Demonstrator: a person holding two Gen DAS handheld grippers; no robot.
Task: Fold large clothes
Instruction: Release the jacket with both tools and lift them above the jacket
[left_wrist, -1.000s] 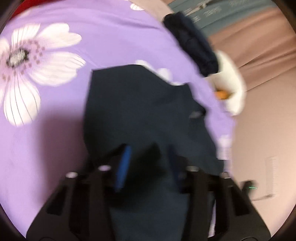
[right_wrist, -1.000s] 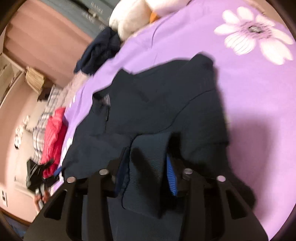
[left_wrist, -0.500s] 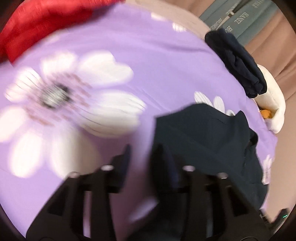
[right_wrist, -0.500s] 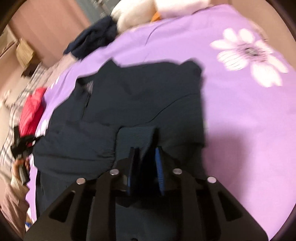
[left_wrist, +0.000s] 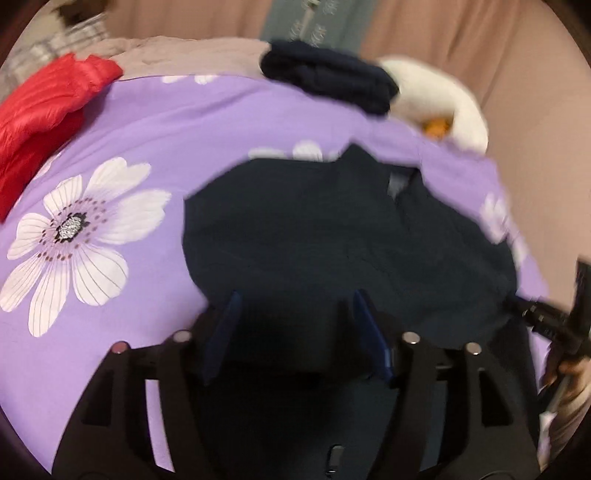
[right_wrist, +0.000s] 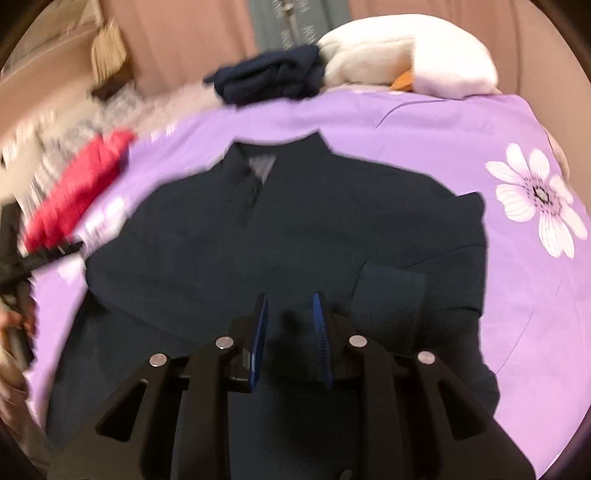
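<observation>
A dark navy collared shirt (left_wrist: 332, 229) lies spread on the purple flowered bedspread (left_wrist: 166, 122). In the right wrist view its collar (right_wrist: 258, 166) points away from me. One sleeve cuff (right_wrist: 388, 291) is folded in onto the shirt's body (right_wrist: 295, 221). My left gripper (left_wrist: 297, 325) hovers over the shirt's near left part. Its jaws are opening wide, and nothing is pinched between the blue pads. My right gripper (right_wrist: 290, 325) hangs over the shirt just left of the cuff. Its pads stand a little apart and only the shirt's surface shows between them.
A red jacket (left_wrist: 40, 107) lies at the bed's left edge. A navy clothes pile (left_wrist: 328, 77) and a white plush toy (left_wrist: 436, 99) sit at the far edge. The right gripper's handle and a hand (left_wrist: 569, 373) show at the left view's right rim. Curtains hang behind.
Both views have rolled level. The left gripper let go of the dark cloth and opened wide. The right gripper came off the sleeve cuff, which now lies folded on the shirt.
</observation>
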